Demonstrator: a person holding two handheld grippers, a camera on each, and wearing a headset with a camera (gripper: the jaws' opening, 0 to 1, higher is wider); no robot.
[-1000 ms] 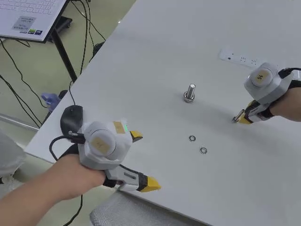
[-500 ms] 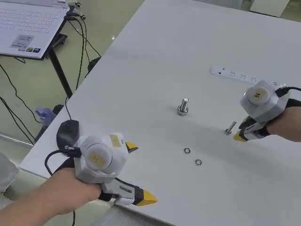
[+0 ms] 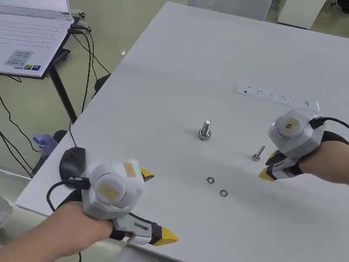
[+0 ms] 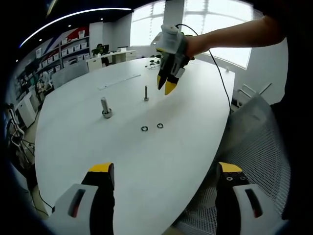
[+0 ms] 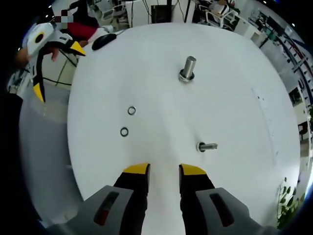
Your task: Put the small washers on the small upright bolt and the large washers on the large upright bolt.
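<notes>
a: why does the right gripper (image 3: 267,172) sit so low over there?
b: looks to me like it's minding the small bolt (image 3: 258,153). that one stands upright on the table (image 3: 180,65), off to the right-gripper side of the large bolt (image 3: 205,130). the jaws are just beside it, not touching. they're only narrowly parted, with nothing between them.
a: and the washers (image 3: 210,180)?
b: two little rings, lying flat and close together, nearer the person than the large bolt is. neither is on a bolt yet. they look small, so i'd judge they belong on the small bolt.
a: the large bolt has something round its foot.
b: a wider collar, yes. could be a washer, could be the bolt's own head. i can't tell from here.
a: what's the left gripper (image 3: 157,206) for, then?
b: it hangs over the table's near edge, well apart from the large bolt and on the opposite side from the small one. its jaws are spread wide and empty. my guess is it's held out there to leave the middle free, and held wide so it can come down around a flat ring.
a: tricky pick?
b: i'd think so. they're thin rings flat on a smooth top, so the jaws could skate over one or flick it away.
</notes>
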